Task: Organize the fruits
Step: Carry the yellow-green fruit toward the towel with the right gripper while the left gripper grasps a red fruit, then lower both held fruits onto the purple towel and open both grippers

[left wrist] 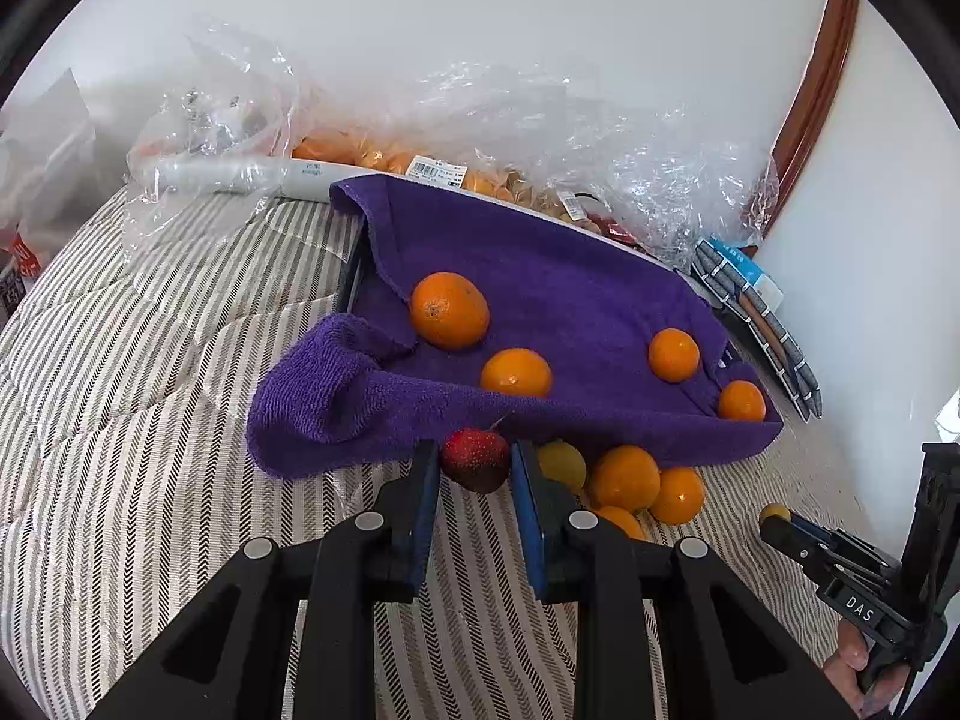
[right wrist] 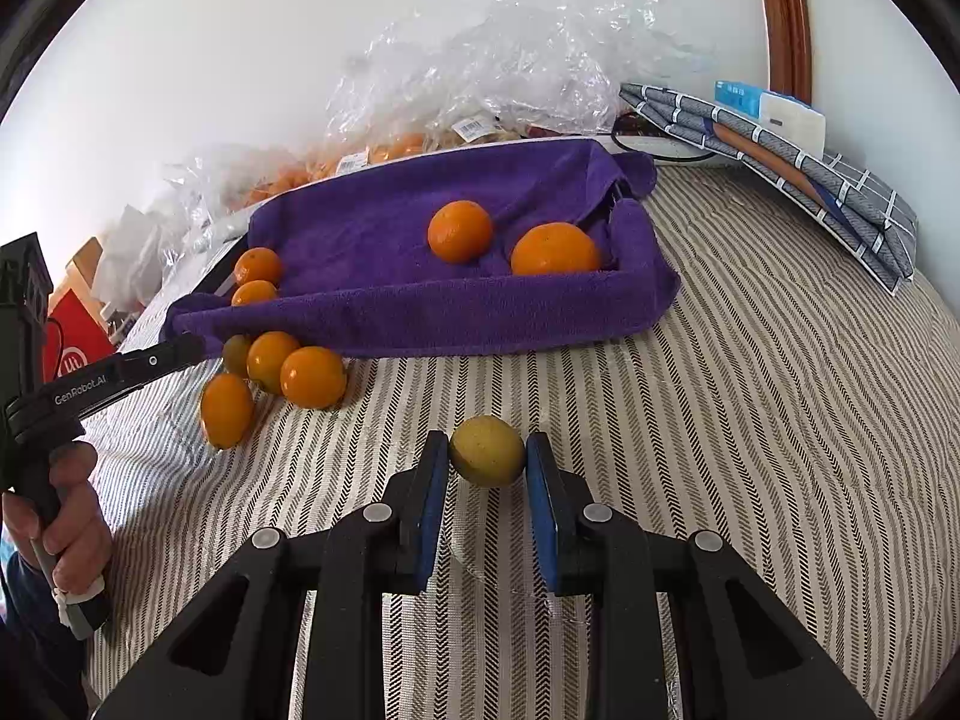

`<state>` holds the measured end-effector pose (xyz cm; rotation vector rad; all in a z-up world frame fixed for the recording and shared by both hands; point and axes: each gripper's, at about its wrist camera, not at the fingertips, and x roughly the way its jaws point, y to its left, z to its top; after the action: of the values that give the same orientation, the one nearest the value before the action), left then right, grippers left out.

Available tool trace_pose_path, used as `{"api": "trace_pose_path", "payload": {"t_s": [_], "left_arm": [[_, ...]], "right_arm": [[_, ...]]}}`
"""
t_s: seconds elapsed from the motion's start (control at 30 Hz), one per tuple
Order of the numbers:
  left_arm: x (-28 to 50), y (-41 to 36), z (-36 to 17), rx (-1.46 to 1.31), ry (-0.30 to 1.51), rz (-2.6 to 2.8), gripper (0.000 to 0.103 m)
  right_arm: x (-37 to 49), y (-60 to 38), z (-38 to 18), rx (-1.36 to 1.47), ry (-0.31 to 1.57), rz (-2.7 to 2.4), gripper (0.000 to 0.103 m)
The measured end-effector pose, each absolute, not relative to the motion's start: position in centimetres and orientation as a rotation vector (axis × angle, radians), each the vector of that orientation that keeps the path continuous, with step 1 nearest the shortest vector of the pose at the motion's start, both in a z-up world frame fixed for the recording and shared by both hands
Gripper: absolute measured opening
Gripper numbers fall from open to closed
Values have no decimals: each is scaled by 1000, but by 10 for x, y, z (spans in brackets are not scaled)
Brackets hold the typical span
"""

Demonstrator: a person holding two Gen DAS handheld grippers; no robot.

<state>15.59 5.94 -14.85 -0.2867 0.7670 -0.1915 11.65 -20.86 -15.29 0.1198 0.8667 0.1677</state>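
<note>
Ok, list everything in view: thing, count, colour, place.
oranges on towel: four, orange, on the purple towel
loose oranges: about four, orange, clustered on the bedspread by the towel's front edge
yellow-green fruit: one, in that cluster
red fruit: one, dark red, between the left gripper's pads
yellow fruit: one, yellow, between the right gripper's pads
towel: one, purple, draped over a tray
bedspread: one, striped grey and white, under everything
plastic bags: several, clear, behind the towel, some holding fruit
folded cloth: one, grey checked, by the wall
left gripper: black, blue pads
right gripper: black, blue pads
hand: one, on the left gripper's handle
</note>
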Motion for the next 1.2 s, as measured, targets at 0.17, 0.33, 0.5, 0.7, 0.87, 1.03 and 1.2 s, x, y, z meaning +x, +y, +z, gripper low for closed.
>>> {"api": "trace_pose_path", "payload": {"t_s": [0.17,0.33,0.5,0.7,0.87,1.03,1.2], "left_arm": [[153,64,-145,-307,746,-199,23],[153,67,-144,-314,735,-185,23],[149,69,-140,-324,714,-186,23],[144,73,-134,-326,686,-175,23],[147,76,-117,-356,663,-200,23],[171,65,-95,-318,635,-188,23],[210,47,-93,-298,659,-181,23]], "right_arm": [[115,-210,-151,128,849,172,26],[112,-212,-150,134,849,165,26],[109,-212,-141,136,848,183,26],[122,-213,-113,131,793,161,26],[140,-209,-91,88,747,147,26],[166,-213,-79,80,707,154,26],[196,-219,-78,103,690,155,26]]}}
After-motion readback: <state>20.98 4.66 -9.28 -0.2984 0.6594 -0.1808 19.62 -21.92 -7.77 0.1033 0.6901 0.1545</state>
